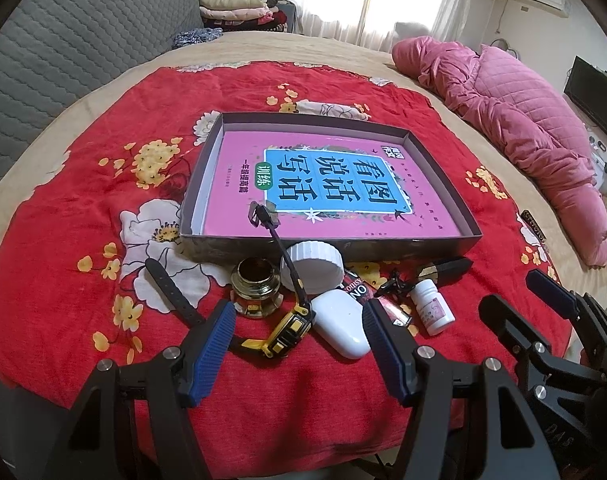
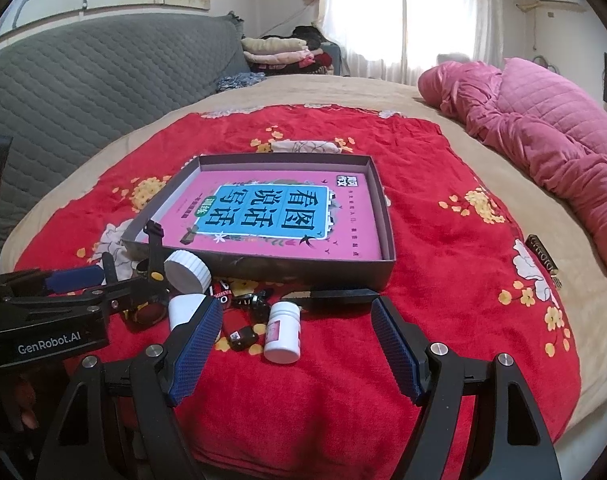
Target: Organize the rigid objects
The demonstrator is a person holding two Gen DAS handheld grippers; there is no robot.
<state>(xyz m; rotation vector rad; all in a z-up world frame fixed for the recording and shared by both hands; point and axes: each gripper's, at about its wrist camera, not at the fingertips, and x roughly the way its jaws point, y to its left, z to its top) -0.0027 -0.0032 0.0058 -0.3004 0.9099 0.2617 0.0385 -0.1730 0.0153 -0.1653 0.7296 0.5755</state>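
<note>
A shallow dark box (image 1: 435,240) (image 2: 387,216) with a pink book in it lies on the red cloth. Small objects lie in front of it: a yellow-black watch (image 1: 291,326), a white oval case (image 1: 339,322), a white lid (image 1: 313,266) (image 2: 187,271), a brass fitting (image 1: 255,288), a white pill bottle (image 1: 433,306) (image 2: 283,332) and a black bar (image 1: 447,268) (image 2: 335,294). My left gripper (image 1: 299,324) is open, its fingers on either side of the watch and case. My right gripper (image 2: 295,322) is open, with the pill bottle between its fingers.
The red flowered cloth (image 1: 83,184) (image 2: 463,280) covers a beige bed. A pink quilt (image 1: 515,120) (image 2: 543,128) lies at the right. A grey quilted headboard (image 1: 63,40) is at the left, folded clothes (image 1: 239,8) at the back.
</note>
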